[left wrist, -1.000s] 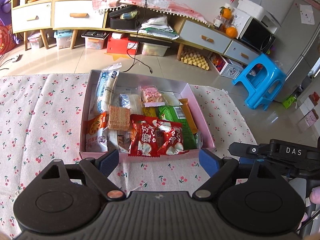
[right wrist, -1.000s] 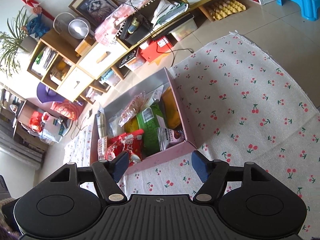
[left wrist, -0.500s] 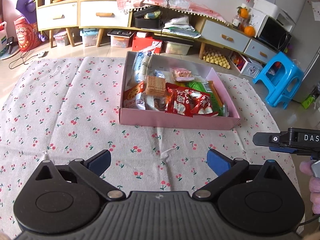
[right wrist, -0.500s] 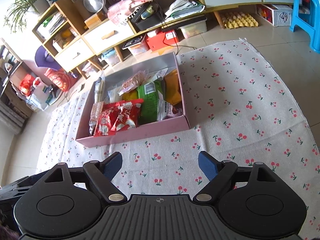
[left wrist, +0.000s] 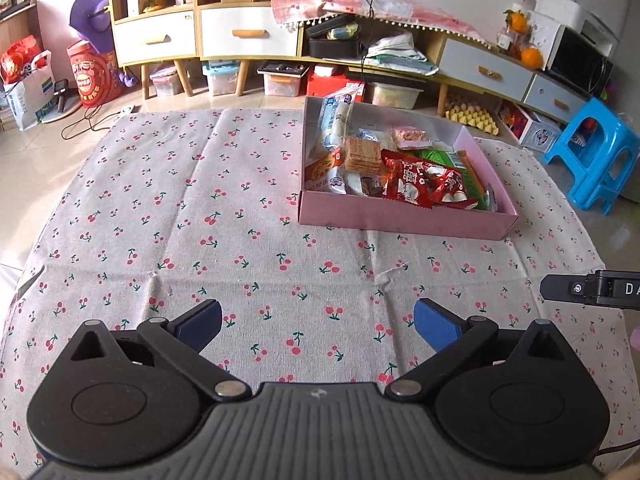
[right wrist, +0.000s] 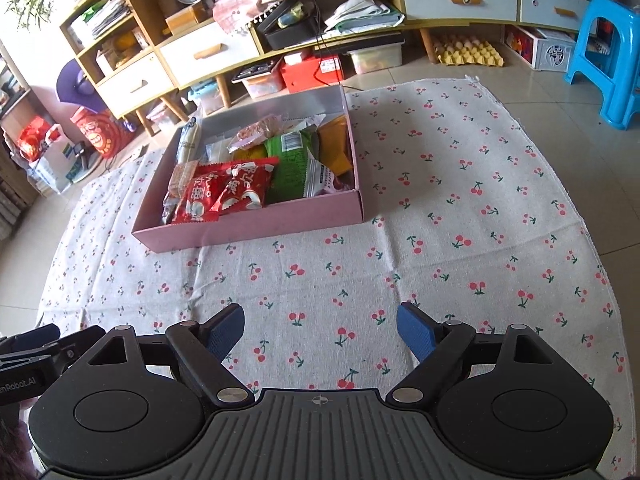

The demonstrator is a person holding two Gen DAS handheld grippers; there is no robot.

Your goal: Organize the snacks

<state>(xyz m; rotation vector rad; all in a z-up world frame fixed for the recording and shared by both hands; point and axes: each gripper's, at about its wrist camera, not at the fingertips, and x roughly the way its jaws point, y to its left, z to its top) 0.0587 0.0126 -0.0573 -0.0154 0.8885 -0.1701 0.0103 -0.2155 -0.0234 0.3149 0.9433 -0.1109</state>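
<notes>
Now, with left claw (left wrist: 316, 326) and right claw (right wrist: 320, 330) both spread empty, check pink box (right wrist: 256, 226) holds every snack.

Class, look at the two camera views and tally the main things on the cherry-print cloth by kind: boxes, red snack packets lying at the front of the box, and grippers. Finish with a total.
Pink box: 1
Red snack packets: 2
Grippers, left gripper and right gripper, both open and empty: 2
Total: 5
</notes>
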